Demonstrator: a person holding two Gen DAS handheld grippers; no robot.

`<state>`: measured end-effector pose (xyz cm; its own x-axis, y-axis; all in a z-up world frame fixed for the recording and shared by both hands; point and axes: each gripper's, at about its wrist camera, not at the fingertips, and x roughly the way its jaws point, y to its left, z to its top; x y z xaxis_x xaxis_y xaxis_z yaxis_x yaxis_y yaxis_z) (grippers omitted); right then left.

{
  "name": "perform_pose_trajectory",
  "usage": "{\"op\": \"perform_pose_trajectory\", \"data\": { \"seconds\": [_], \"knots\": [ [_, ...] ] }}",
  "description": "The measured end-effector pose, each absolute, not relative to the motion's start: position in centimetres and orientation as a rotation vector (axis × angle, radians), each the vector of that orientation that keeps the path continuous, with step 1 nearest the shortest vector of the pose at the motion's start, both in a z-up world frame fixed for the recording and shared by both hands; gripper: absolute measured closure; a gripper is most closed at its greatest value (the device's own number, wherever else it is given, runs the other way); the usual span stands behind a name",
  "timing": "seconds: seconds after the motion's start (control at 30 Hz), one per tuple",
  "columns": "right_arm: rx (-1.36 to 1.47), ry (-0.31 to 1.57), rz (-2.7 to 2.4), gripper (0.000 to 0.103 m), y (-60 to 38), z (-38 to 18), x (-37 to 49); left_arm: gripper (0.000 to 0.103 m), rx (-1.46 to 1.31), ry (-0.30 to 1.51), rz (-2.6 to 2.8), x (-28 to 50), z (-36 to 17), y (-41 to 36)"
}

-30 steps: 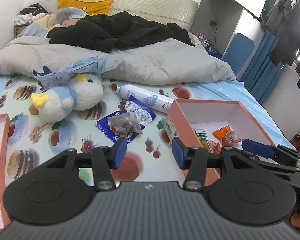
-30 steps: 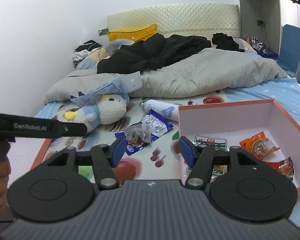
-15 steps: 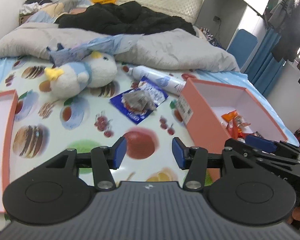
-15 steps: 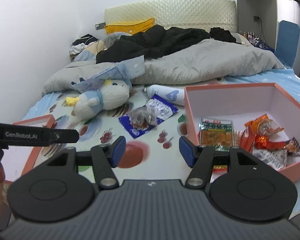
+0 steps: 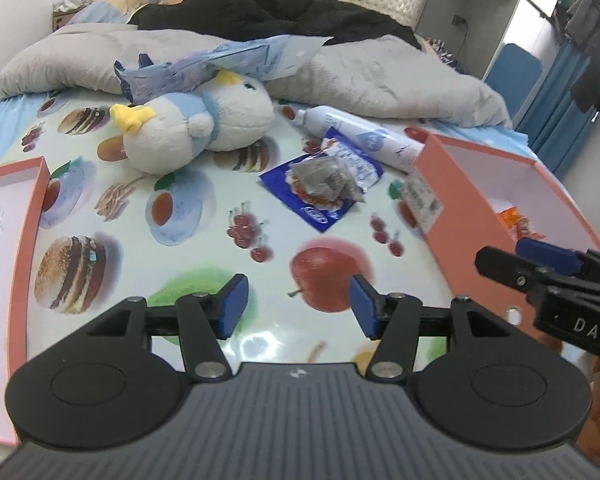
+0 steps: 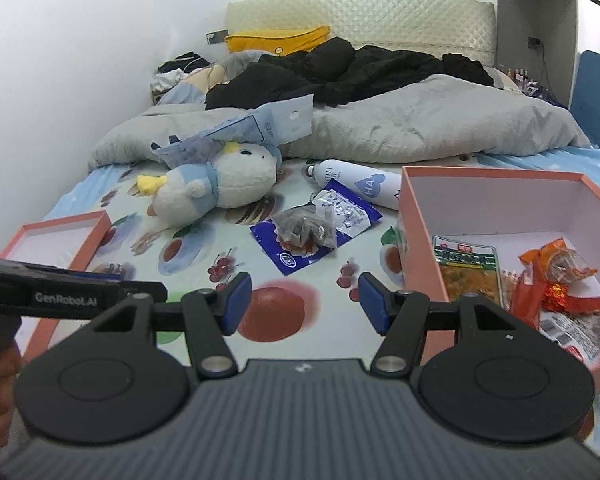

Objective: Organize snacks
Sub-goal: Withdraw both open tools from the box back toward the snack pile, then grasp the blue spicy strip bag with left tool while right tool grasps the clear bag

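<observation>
A clear snack pouch [image 5: 324, 178] [image 6: 306, 231] lies on a blue snack packet [image 5: 350, 160] [image 6: 344, 216] in the middle of the bed. A pink box [image 5: 460, 200] [image 6: 418, 216] to the right holds a green packet [image 6: 468, 268] and orange-red snacks [image 6: 556, 276]. My left gripper [image 5: 296, 306] is open and empty, above the sheet short of the snacks. My right gripper [image 6: 302, 302] is open and empty, near the box's left wall. Each gripper shows at the edge of the other's view.
A plush bird [image 5: 198, 130] [image 6: 216, 182] lies left of the snacks with a blue paper bag [image 6: 256, 128] on it. A white bottle [image 5: 360, 136] [image 6: 356, 184] lies behind the packets. The pink box lid [image 5: 8, 216] [image 6: 56, 240] sits at left. A grey duvet [image 6: 420, 124] fills the back.
Both grippers have pulled back and tilted down, so the bed surface fills more of each view. Both stay open and empty. The objects have not moved.
</observation>
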<state>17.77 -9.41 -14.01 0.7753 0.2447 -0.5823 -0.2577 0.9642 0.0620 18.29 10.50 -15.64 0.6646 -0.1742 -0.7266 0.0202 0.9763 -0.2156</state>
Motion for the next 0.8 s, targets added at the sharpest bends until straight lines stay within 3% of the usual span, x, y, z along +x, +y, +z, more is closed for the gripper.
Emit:
{"op": "perform_pose_trajectory", "data": {
  "seconds": [0.8],
  "knots": [
    [-0.070,0.734,0.315,0.042,-6.4,-22.7,32.4,0.040,-0.070,0.854,-0.282,37.6,-21.7,11.6]
  ]
}}
